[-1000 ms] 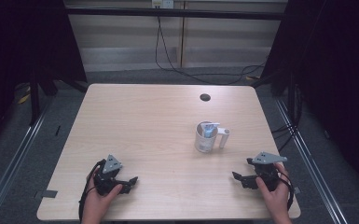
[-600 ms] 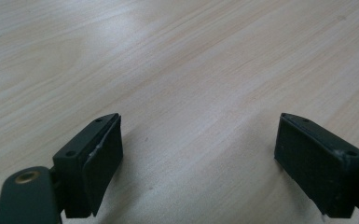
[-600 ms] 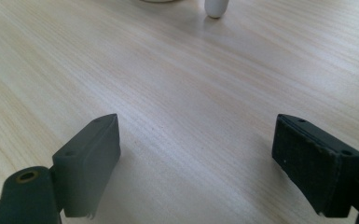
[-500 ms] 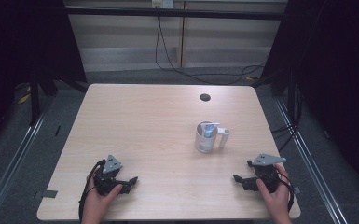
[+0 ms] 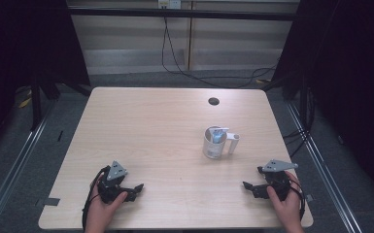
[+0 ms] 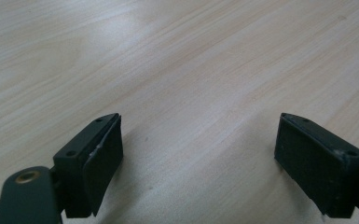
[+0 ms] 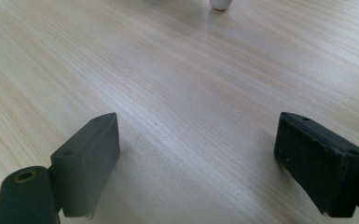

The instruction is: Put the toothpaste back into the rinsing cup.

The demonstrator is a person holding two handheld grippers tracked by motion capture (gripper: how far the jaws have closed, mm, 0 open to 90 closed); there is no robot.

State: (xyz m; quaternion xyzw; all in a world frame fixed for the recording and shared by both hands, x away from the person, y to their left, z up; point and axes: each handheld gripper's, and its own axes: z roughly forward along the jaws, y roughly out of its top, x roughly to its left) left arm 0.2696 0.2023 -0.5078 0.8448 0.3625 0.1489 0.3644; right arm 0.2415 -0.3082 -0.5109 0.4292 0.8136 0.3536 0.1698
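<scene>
So the light wood desk (image 5: 141, 126) is mostly bare. Both grippers sit low at the near edge, left gripper (image 5: 135, 190) and right gripper (image 5: 250, 187), jaws spread wide with nothing in them. The nearest thing to go for is the white mug (image 5: 214, 143), right of centre and closer to the right gripper. I'd come in level from that side and close on the body, not the handle (image 5: 233, 142), which sticks out to the right. There's something bluish inside the mug, can't tell what.
</scene>
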